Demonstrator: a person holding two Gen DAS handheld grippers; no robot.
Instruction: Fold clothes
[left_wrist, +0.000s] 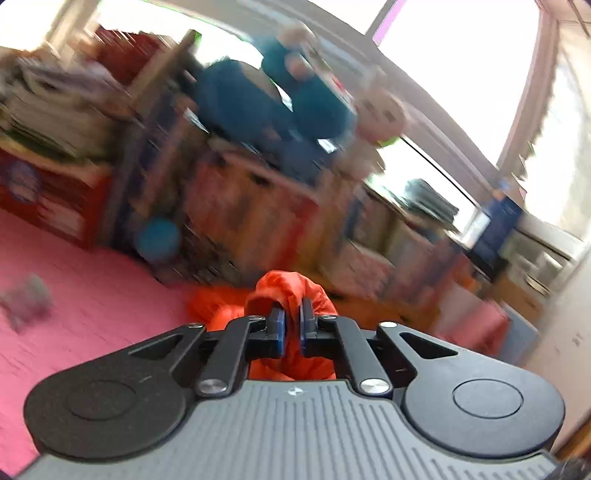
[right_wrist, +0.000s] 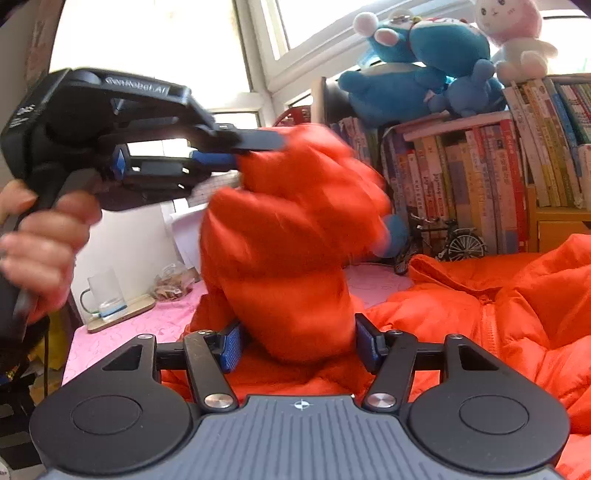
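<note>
- Left tongs (left_wrist: 292, 320) clamped on a fold of the puffy orange quilted jacket (right_wrist: 280, 236), lifting it off the pink patterned table (right_wrist: 122, 328).
- Right tongs (right_wrist: 297, 345) apart, jacket bulk between; pad contact unclear.
- Jacket's remainder lies right, cut off.
- Left view blurred.

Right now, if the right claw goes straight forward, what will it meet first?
Probably the raised orange jacket sleeve, already between the right claw pads; beyond it the bookshelf, though depth is unclear.
</note>
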